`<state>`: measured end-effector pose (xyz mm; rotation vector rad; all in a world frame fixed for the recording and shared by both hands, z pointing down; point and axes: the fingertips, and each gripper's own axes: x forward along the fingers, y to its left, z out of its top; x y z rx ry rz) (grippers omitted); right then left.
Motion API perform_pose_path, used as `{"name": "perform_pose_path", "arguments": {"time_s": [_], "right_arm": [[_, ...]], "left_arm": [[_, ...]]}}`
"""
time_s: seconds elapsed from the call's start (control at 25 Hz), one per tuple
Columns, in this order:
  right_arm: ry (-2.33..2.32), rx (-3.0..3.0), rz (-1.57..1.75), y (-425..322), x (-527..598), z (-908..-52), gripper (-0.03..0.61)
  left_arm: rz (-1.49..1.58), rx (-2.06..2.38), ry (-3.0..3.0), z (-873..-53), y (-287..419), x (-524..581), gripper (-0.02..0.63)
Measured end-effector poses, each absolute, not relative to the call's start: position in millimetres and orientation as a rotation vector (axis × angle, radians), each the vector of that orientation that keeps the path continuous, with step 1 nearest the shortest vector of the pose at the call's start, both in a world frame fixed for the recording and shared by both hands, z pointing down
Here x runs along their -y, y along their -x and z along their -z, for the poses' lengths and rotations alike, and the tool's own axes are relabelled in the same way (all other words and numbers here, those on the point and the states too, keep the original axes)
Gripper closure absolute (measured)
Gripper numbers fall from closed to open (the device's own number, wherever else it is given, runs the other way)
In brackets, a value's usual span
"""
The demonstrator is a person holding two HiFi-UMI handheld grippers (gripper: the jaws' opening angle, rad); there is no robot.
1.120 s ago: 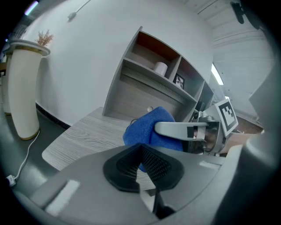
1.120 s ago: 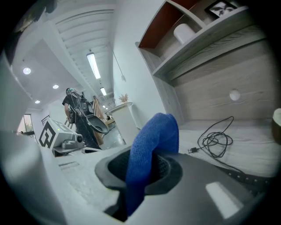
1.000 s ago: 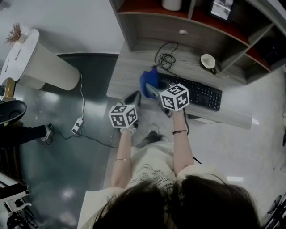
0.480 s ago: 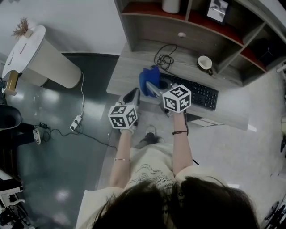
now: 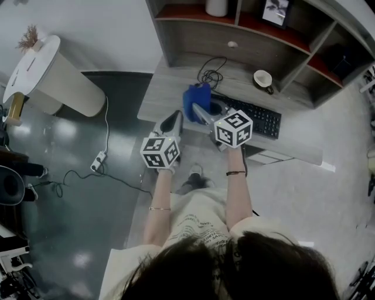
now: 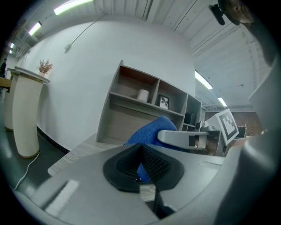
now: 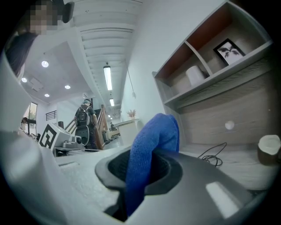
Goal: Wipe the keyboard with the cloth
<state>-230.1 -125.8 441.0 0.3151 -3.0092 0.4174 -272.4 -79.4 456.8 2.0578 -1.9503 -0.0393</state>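
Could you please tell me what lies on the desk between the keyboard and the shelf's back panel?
A coiled black cable and a white cup lie there, both clearest in the head view.

The keyboard's (image 5: 252, 120) left end was hidden beneath the cloth (image 5: 196, 101); behind the keyboard, the white roll (image 5: 217, 7) and framed picture (image 5: 272, 10) were cut off.

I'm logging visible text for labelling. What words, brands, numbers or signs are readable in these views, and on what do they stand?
No text can be read in any view.
Key legends on the keyboard: too small to read.
Cubes on the left gripper and right gripper: square marker patterns only, no letters.
The framed picture on the shelf: no words visible.
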Motion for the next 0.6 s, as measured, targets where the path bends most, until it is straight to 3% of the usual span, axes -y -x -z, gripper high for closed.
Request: {"name": "perform_pose_path", "arguments": {"time_s": [0.6], "right_arm": [[-0.318,3.033,-0.386,217.5,117.9,-433.1,0.52]], "left_arm": [[0.042,1.981,-2.1,-439.0,260.4,73.7,0.612]]}}
